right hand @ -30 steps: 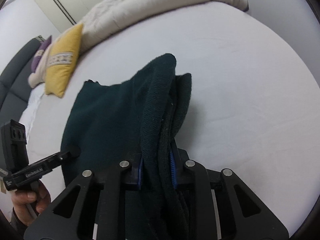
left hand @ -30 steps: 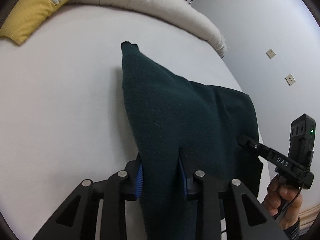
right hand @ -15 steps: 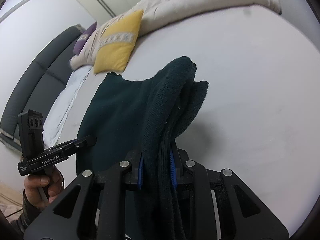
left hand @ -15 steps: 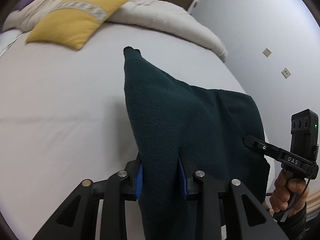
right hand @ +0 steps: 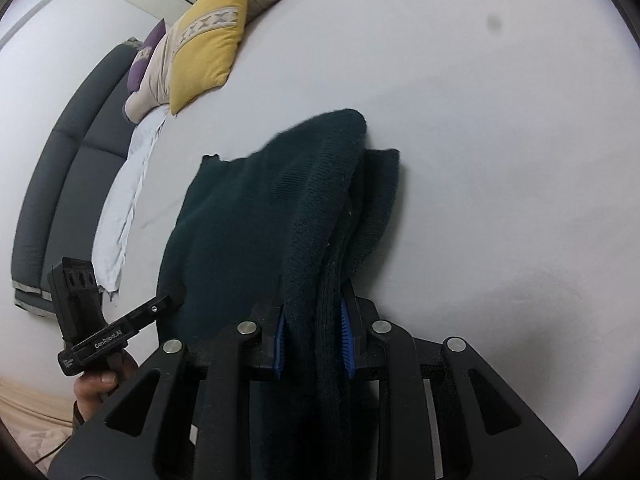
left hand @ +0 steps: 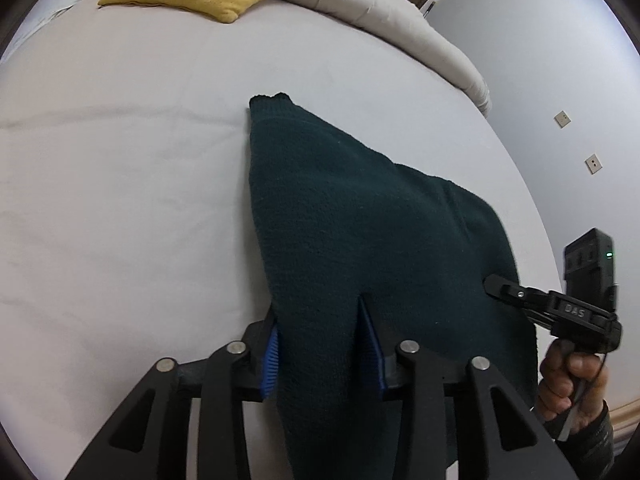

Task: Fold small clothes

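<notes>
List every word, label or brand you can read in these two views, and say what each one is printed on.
"DAS" – on the arm of the right tool, seen from the left wrist.
"GenRobot.AI" – on the arm of the left tool, seen from the right wrist.
A small white label at the end of that same arm is too small to read.
The yellow pillow carries only a woven cross pattern, no text.

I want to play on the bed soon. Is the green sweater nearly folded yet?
Partly. The dark green sweater already looks doubled over, with layers stacked at its right edge. Both claws have just been opening: the left claw and right claw each have cloth between the blue pads, the far end resting on the white bed. Letting go, and maybe one more fold, seems left.
</notes>
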A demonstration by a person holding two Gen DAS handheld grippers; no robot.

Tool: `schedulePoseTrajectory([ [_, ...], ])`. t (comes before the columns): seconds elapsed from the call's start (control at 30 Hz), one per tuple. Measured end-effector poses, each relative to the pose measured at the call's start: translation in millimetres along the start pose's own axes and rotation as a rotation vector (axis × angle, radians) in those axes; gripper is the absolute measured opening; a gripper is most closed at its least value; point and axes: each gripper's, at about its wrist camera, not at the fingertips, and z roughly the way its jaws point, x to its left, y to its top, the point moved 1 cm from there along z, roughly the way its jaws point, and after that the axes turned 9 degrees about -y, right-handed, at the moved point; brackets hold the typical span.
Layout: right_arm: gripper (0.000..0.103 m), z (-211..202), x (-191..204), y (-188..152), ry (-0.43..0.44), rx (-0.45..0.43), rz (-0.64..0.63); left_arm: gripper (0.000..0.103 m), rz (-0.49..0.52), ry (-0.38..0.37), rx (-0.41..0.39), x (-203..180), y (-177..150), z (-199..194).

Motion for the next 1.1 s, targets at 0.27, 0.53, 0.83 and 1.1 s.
schedulePoseTrajectory([
  [0.27,0.036,-4.3,-32.0,-7.3,0.078,-0.047,0.138,0.059,-0.128,-0.096,-0.039,25.9,-8.9,-16.8],
  [0.53,0.039,-68.4,0.8,-19.6,0.262,-0.116,0.064,0.058,0.023,-0.211,-0.124,-29.3,-11.3,-59.8],
  [0.83,0.026,-11.8,-19.5,-53.8,0.351,0.029,0.183,0.057,-0.115,-0.389,-0.031,0.7,-30.9,-14.6],
  [1.1,0.028,-21.0,-36.1,-77.1,0.368,0.041,0.182,0.057,-0.128,-0.423,-0.02,14.6,-25.9,-17.4],
])
